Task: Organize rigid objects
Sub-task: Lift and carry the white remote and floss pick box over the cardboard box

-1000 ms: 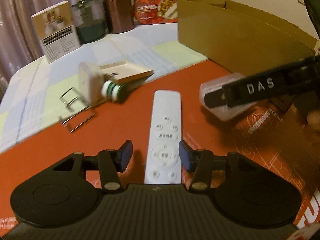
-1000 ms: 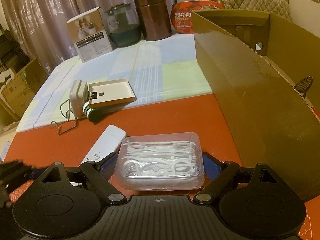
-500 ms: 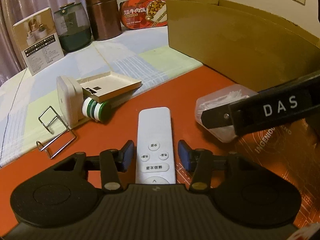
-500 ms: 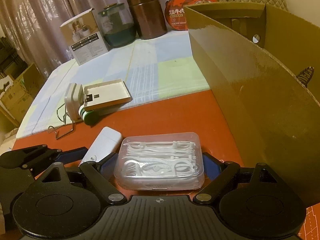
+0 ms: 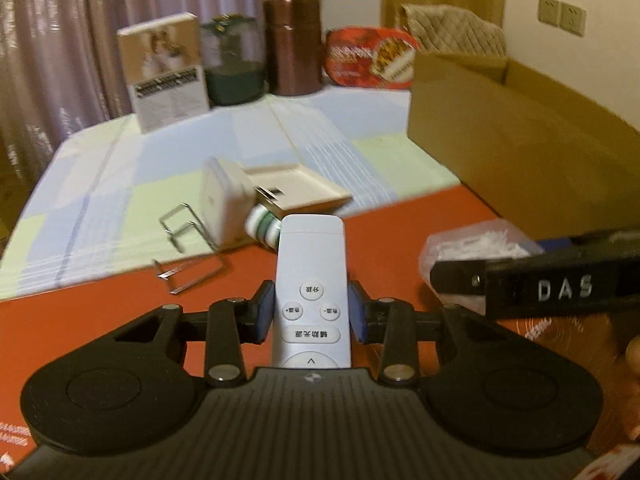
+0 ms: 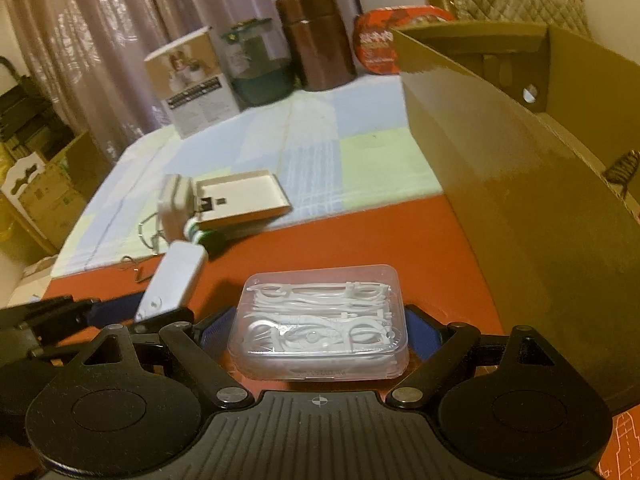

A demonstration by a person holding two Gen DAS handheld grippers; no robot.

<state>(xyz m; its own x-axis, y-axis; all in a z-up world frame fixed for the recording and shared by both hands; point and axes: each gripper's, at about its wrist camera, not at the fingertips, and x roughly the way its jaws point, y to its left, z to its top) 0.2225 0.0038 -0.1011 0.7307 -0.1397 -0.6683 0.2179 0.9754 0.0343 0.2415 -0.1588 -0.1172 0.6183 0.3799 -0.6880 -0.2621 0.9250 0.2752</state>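
Observation:
My left gripper [image 5: 311, 316] is shut on a white remote control [image 5: 311, 280] and holds it tilted above the red mat; the remote also shows in the right wrist view [image 6: 172, 280]. My right gripper [image 6: 318, 330] is shut on a clear plastic box of white floss picks [image 6: 320, 320], held above the mat. That box [image 5: 472, 248] and the right gripper's black finger marked DAS [image 5: 560, 286] show at the right of the left wrist view. A large open cardboard box [image 6: 520, 200] stands at the right.
A white adapter, a flat beige box [image 5: 296, 192], a green-white roll and a wire clip [image 5: 188, 252] lie at the mat's far edge. A product box [image 5: 168, 76], glass jar, brown canister [image 5: 294, 44] and red food pack [image 5: 372, 60] stand at the back.
My left gripper slid forward along the remote, closed on it and lifted it. My right gripper kept the floss box and rose a little beside the cardboard box.

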